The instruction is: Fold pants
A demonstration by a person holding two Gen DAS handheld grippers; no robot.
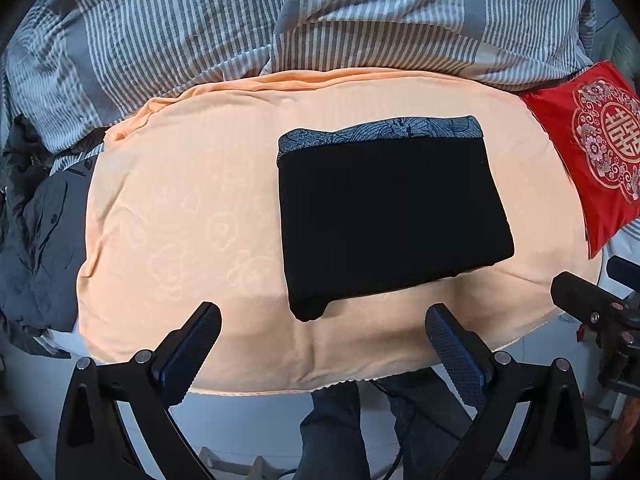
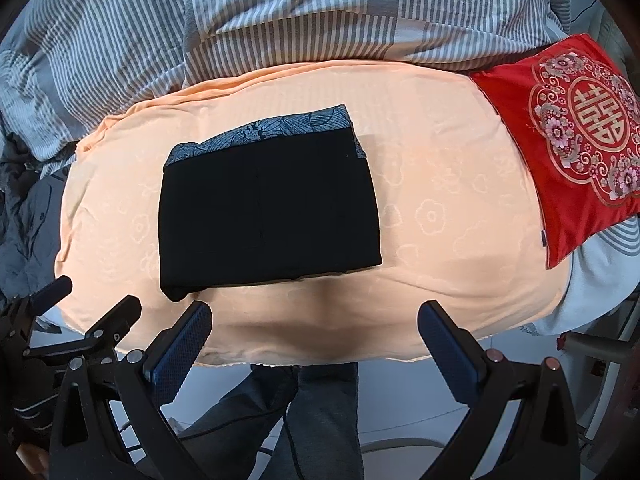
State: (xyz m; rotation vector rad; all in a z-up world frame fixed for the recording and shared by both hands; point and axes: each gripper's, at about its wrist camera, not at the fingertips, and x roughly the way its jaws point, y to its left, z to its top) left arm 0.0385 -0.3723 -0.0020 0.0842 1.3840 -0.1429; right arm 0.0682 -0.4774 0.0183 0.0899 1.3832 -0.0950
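Note:
The black pants (image 1: pixel 392 216) (image 2: pixel 268 216) lie folded into a neat rectangle on the peach cloth (image 1: pixel 192 208) (image 2: pixel 448 216), with a grey patterned waistband along the far edge. My left gripper (image 1: pixel 323 322) hovers open just in front of the pants' near edge, nothing between its fingers. My right gripper (image 2: pixel 315 320) is open too, held above the cloth's front edge, a little nearer than the pants. Part of the right gripper shows at the right of the left wrist view, and the left gripper shows at the lower left of the right wrist view.
A grey striped duvet (image 1: pixel 280 16) (image 2: pixel 320 8) is bunched behind the cloth. A red embroidered cushion (image 1: pixel 592 152) (image 2: pixel 576 132) lies at the right. Dark clothing (image 1: pixel 36 232) is piled at the left. A person's legs in jeans (image 1: pixel 340 432) (image 2: pixel 304 420) stand below the bed edge.

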